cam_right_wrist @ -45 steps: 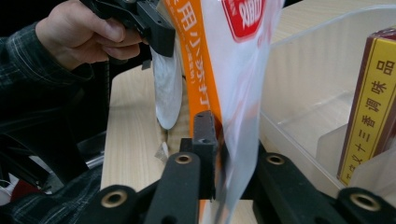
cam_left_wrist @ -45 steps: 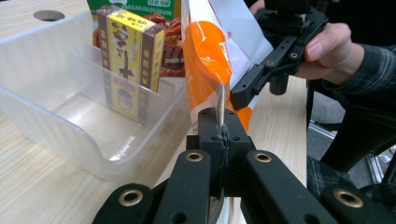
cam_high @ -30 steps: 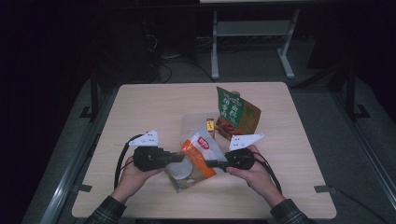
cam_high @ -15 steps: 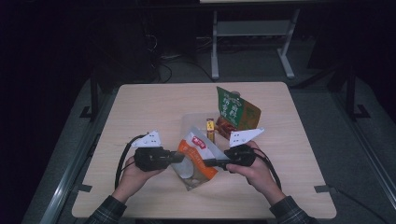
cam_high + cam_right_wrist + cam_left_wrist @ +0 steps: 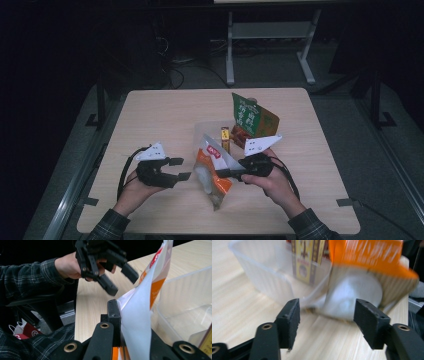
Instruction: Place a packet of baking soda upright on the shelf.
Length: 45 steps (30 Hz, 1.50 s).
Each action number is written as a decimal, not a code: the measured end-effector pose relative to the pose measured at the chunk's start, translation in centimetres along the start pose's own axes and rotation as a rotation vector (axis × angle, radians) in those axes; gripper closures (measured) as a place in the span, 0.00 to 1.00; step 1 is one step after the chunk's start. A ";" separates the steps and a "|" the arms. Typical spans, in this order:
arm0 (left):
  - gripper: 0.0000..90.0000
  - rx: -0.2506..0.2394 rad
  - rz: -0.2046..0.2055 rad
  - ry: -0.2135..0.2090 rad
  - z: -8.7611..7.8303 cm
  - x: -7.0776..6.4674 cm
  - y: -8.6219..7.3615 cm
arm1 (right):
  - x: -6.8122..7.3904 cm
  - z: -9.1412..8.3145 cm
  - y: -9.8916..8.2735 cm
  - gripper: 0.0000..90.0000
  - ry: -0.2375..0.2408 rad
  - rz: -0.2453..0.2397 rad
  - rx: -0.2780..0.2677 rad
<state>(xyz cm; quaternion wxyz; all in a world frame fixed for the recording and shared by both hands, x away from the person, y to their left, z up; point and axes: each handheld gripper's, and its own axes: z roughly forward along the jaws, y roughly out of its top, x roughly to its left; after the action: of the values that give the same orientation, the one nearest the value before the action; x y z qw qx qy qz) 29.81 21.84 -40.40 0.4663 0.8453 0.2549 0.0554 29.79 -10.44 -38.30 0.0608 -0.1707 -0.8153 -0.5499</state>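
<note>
Table (image 5: 150, 115): I see the tub (image 5: 202, 131) mid-table, a box (image 5: 225, 138) in it.
Pouch (image 5: 212, 172): in front of the tub, between my grippers.
Packet (image 5: 250, 120): right of the tub, behind my right gripper (image 5: 231, 173).
Left gripper (image 5: 181, 168): left of the pouch, apart from it.

Two snack bags (image 5: 212, 172), one container (image 5: 202, 131), one box (image 5: 225, 138).

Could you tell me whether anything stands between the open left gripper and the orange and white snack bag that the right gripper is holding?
Nothing visible does. The left gripper, whose jaws have just been opening, faces the orange and white snack bag across bare wooden table. The right gripper is clamped on the bag's far side.
</note>
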 end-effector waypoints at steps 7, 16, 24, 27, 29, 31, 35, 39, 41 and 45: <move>0.32 0.061 0.001 0.003 0.8 0.5 -1.2 | 0.1 -1.1 1.6 1.00 -0.012 -0.040 -0.015; 0.25 0.138 0.040 0.014 2.1 0.7 -2.0 | -0.2 -2.6 3.3 1.00 -0.049 -0.069 -0.038; 0.25 0.163 0.062 0.018 2.8 0.6 -2.2 | -0.9 -3.1 4.6 1.00 -0.078 -0.082 -0.056; 0.25 0.167 0.068 0.022 2.8 0.5 -2.1 | -1.2 -3.2 5.1 1.00 -0.086 -0.088 -0.066; 0.25 0.166 0.065 0.023 2.8 0.5 -2.1 | -1.4 -3.2 5.4 1.00 -0.092 -0.088 -0.074; 0.25 0.169 0.064 0.024 2.7 0.5 -2.1 | -1.6 -3.1 5.8 1.00 -0.097 -0.091 -0.077; 0.25 0.165 0.063 0.025 2.7 0.5 -2.2 | -2.0 -2.7 6.3 1.00 -0.111 -0.098 -0.080; 0.25 0.171 0.071 0.024 2.8 0.5 -2.2 | -2.7 -2.2 6.8 1.00 -0.126 -0.097 -0.079; 0.25 0.172 0.072 0.025 2.8 0.5 -2.2 | -3.0 -2.0 7.0 1.00 -0.132 -0.099 -0.078; 0.25 0.173 0.076 0.025 2.8 0.5 -2.2 | -3.6 -1.8 7.5 1.00 -0.145 -0.097 -0.082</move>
<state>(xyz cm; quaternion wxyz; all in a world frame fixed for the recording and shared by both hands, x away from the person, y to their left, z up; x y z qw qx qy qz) 30.30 20.90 -43.81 0.3858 0.8908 0.2321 0.0615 35.63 -10.30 -32.06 -0.0323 -0.1729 -0.8016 -0.5714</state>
